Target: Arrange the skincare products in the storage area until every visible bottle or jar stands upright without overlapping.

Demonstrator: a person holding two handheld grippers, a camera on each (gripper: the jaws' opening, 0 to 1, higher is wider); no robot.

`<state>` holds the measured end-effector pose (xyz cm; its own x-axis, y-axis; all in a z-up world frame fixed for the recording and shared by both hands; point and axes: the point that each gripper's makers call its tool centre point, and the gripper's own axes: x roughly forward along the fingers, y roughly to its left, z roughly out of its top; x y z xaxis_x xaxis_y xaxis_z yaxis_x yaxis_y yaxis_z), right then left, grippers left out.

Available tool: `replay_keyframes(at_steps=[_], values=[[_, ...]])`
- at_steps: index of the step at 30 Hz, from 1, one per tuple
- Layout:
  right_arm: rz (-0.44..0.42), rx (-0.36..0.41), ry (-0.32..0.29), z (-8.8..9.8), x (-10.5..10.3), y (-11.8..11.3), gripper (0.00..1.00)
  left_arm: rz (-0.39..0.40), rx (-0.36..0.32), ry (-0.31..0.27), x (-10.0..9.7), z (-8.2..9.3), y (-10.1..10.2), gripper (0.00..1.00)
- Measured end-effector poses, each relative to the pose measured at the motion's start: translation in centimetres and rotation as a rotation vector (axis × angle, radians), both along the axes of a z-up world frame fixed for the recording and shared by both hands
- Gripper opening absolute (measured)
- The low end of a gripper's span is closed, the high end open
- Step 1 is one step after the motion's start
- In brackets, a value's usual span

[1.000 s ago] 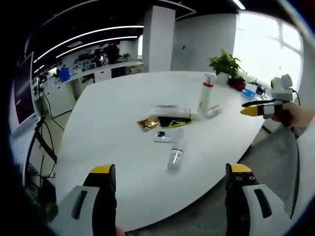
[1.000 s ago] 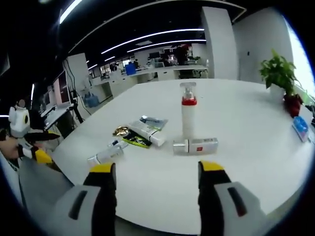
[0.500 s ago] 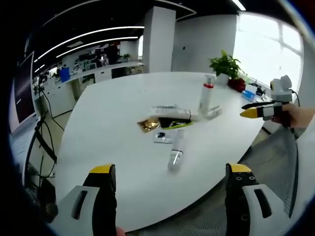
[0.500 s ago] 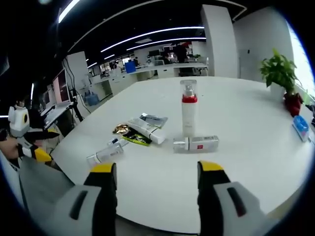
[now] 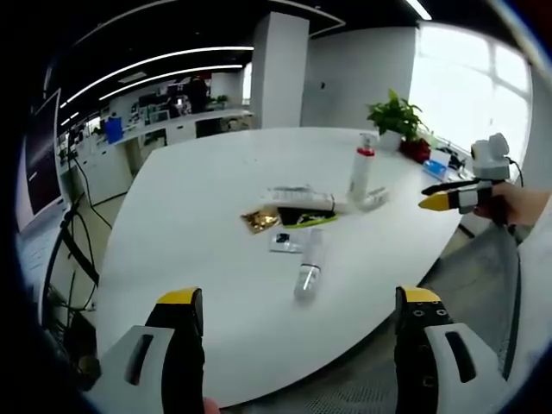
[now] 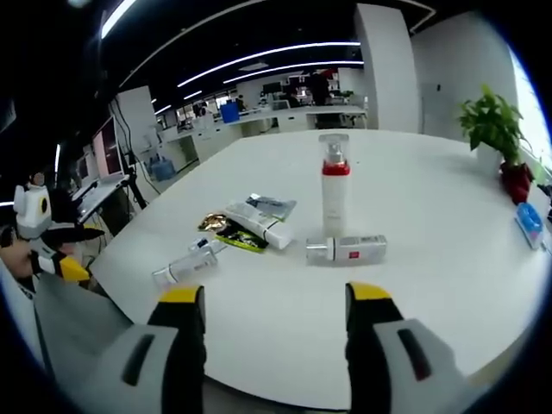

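Note:
On the white table (image 6: 431, 207) a tall pump bottle with a red band (image 6: 334, 185) (image 5: 360, 169) stands upright. A short bottle with a red label (image 6: 347, 250) (image 5: 373, 197) lies on its side right in front of it. A white tube (image 6: 256, 224) (image 5: 299, 197) lies across flat sachets (image 6: 244, 240) (image 5: 259, 218). A clear bottle (image 6: 187, 268) (image 5: 308, 263) lies toppled nearer the table edge. My left gripper (image 5: 300, 345) is open, off the table's near edge. My right gripper (image 6: 274, 332) is open too, short of the red-label bottle, and appears from the side (image 5: 444, 193).
A potted plant (image 6: 493, 129) (image 5: 398, 116) and a blue packet (image 6: 526, 224) sit at the far side of the table. Desks and monitors fill the office behind. The left gripper (image 6: 53, 250) in a person's hand shows beside the table's left edge.
The right gripper view has edged slightly closer to the table; the bottles sit a little lower in it. Nothing on the table has moved.

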<state>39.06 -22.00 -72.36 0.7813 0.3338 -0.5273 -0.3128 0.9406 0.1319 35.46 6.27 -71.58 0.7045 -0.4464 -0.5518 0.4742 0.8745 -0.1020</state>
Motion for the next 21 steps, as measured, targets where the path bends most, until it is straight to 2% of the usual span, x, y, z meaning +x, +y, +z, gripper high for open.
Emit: replay_keyframes(at_steps=[16, 21], values=[[0.037, -0.018, 0.013, -0.1, 1.6, 0.6, 0.67, 0.004, -0.01, 0.0, 0.0, 0.1, 0.1, 0.9], [0.092, -0.055, 0.008, 0.2, 2.4, 0.9, 0.67, -0.007, -0.01, 0.003, 0.0, 0.1, -0.1, 0.9]])
